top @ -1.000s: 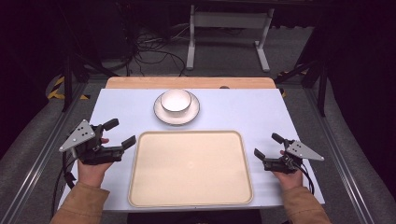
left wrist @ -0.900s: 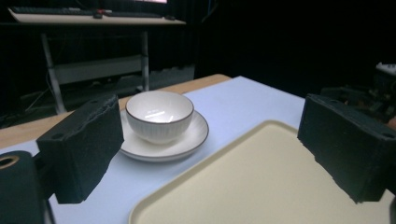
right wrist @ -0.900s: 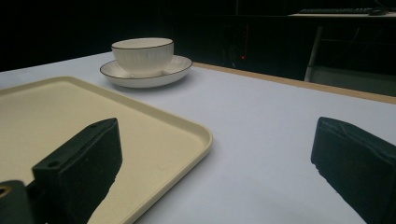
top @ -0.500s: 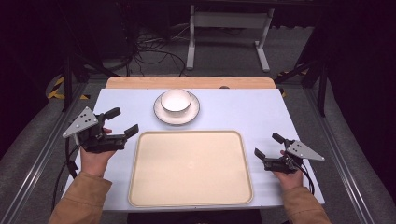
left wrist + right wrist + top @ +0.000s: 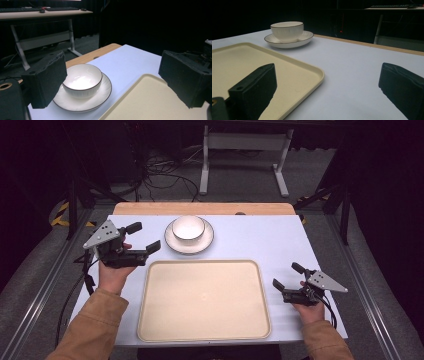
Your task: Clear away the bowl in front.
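your left gripper, jaws wide and empty, closes on the bowl sitting in its saucer at the table's far edge; clip the rim and both may skid. your right gripper rests open, empty, beside the tray.

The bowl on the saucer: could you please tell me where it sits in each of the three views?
High view: the bowl sits at top centre, beyond the tray.
Left gripper view: the bowl is at lower left of centre, just right of the near jaw.
Right gripper view: the bowl is at upper left, far off.
Shared landmark: the saucer under it, with the tray's edge beside.
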Motion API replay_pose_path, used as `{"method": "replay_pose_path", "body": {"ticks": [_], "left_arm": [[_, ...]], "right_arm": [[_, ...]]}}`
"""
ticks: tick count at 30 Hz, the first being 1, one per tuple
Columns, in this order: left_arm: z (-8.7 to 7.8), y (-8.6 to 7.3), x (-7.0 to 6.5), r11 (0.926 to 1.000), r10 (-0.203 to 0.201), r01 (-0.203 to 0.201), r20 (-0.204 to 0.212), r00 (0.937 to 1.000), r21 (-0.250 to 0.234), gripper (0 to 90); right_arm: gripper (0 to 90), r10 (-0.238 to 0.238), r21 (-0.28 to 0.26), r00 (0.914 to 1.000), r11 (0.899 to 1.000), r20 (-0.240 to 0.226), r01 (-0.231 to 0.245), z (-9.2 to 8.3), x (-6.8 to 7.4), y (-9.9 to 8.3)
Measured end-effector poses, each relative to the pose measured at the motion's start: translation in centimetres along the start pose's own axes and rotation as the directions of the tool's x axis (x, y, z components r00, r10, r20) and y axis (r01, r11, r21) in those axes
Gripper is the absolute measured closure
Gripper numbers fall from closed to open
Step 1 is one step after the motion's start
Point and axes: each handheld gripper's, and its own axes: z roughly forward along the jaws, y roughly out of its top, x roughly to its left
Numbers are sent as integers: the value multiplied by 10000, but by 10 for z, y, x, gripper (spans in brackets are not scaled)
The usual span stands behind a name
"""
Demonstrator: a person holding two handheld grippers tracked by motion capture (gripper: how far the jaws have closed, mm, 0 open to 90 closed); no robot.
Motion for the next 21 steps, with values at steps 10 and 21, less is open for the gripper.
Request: {"method": "replay_pose_path", "body": {"ticks": [10,21], "left_arm": [[26,11,7,9996,-88,84,153,9998,270,103],[49,22,15,9991,-297,287,313,9991,326,10]], "right_arm": [[22,54,-56,9999,10000,132,-53,-1,0,0],[22,27,-68,9997,10000,237,-26,-1,1,0]]}}
